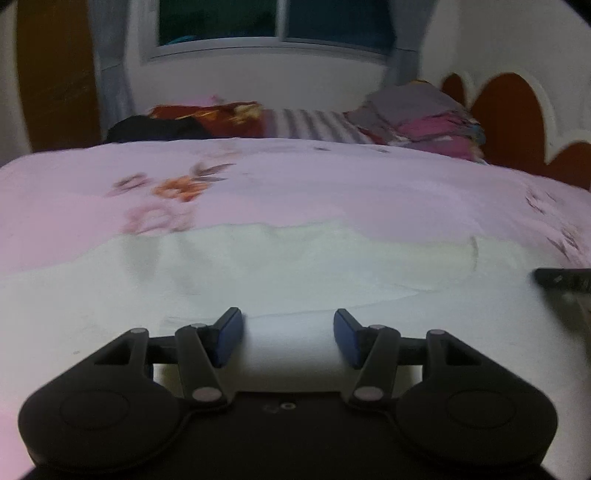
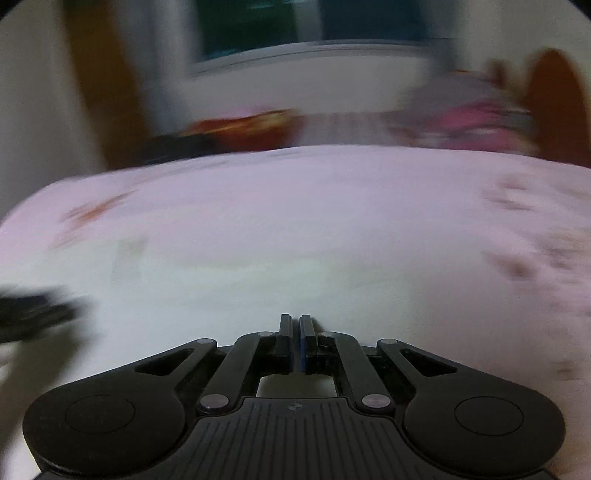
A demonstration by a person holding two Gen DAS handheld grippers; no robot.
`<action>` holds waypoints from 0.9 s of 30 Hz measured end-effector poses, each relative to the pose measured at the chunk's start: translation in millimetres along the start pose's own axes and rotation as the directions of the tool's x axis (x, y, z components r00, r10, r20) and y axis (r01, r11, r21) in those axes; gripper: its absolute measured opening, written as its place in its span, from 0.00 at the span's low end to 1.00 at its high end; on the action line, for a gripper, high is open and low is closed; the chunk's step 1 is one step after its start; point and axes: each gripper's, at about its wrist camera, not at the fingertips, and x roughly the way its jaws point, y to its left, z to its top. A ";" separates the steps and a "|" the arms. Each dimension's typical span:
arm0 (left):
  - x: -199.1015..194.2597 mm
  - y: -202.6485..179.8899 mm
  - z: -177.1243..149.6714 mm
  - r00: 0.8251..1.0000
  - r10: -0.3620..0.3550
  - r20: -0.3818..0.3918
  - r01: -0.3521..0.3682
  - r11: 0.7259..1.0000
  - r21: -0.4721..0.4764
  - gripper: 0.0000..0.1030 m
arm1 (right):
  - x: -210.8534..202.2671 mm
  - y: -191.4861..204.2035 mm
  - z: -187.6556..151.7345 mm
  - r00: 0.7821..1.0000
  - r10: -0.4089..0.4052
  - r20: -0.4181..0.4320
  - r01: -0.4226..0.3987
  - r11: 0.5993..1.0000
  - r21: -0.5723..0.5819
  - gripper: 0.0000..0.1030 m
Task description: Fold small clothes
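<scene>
A pale white-green garment (image 1: 295, 266) lies flat on the pink flowered bedspread (image 1: 332, 184). My left gripper (image 1: 288, 338) is open just above the garment's near part, with nothing between its blue pads (image 1: 231, 338). In the right wrist view, which is blurred, my right gripper (image 2: 295, 336) is shut over the same garment (image 2: 258, 280); I cannot tell whether cloth is pinched in it. The right gripper's tip shows at the right edge of the left wrist view (image 1: 561, 278), and the left gripper shows at the left edge of the right wrist view (image 2: 33, 314).
A pile of folded clothes (image 1: 424, 122) sits at the back right of the bed. Dark and red clothes (image 1: 184, 122) lie at the back left. A striped sheet (image 1: 306, 123) lies between them. A window (image 1: 273, 26) and an orange headboard (image 1: 517, 122) stand behind.
</scene>
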 end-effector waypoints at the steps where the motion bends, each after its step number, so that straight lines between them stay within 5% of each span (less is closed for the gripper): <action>1: -1.9 2.1 -0.7 1.000 0.000 -0.006 0.000 1.000 0.000 0.53 | 1.2 -15.0 4.2 0.999 -0.048 0.005 0.047 0.998 0.052 0.02; 9: -15.2 1.3 -3.0 1.000 0.006 0.002 -0.006 1.000 0.018 0.53 | -4.0 -21.0 11.2 0.998 -0.059 -0.035 0.062 0.994 0.092 0.02; 17: -45.8 16.6 -32.8 1.000 -0.005 -0.016 0.006 1.000 0.017 0.53 | -59.2 0.4 -55.0 0.993 -0.063 -0.096 0.064 0.998 0.009 0.02; 20: -48.8 14.7 -37.6 1.000 -0.029 -0.005 0.029 0.999 0.046 0.61 | -87.7 9.3 -68.5 0.994 -0.102 -0.032 0.103 0.995 0.013 0.02; 22: -43.4 10.6 -38.7 1.000 -0.023 -0.003 0.024 0.997 0.077 0.65 | -81.7 11.5 -75.9 0.995 -0.075 -0.071 0.078 0.996 0.048 0.02; 27: -65.0 23.9 -32.8 0.999 -0.035 0.038 0.034 0.999 0.011 0.66 | -96.1 24.7 -67.5 0.996 -0.084 -0.023 0.085 0.993 0.078 0.02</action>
